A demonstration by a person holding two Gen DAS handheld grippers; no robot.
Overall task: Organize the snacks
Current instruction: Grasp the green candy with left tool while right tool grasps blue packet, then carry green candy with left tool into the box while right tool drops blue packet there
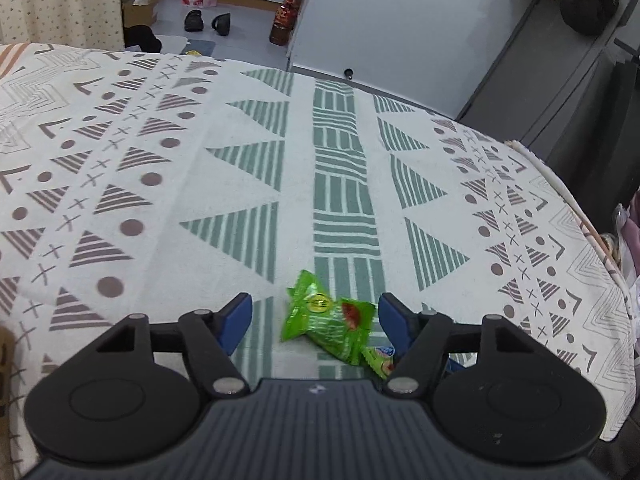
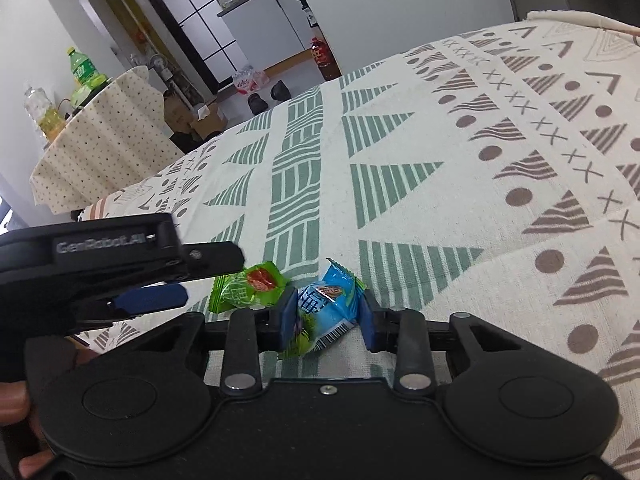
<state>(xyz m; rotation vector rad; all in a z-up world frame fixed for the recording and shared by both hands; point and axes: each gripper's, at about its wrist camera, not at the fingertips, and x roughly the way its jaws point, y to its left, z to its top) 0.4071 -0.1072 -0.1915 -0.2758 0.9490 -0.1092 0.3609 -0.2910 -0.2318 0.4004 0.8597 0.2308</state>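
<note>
A green snack packet (image 1: 328, 320) lies on the patterned cloth (image 1: 200, 184), between the wide-apart fingers of my left gripper (image 1: 315, 322), which is open and apart from it. In the right wrist view the same green packet (image 2: 248, 286) lies just left of a blue snack packet (image 2: 330, 302). My right gripper (image 2: 327, 318) is shut on the blue packet, with a blue pad pressed against each side. The left gripper's blue finger pad (image 2: 152, 298) reaches in from the left, beside the green packet. The blue packet's lower end (image 1: 380, 358) shows beside the left gripper's right finger.
The cloth's far edge (image 1: 360, 84) drops to a floor with shoes (image 1: 194, 20), a cardboard box (image 1: 140, 10) and a red-labelled bottle (image 1: 284, 20). A dark cabinet (image 1: 560, 92) stands right. A dotted-cloth table (image 2: 104, 136) holds bottles (image 2: 82, 68). A person's fingers (image 2: 12, 400) show at lower left.
</note>
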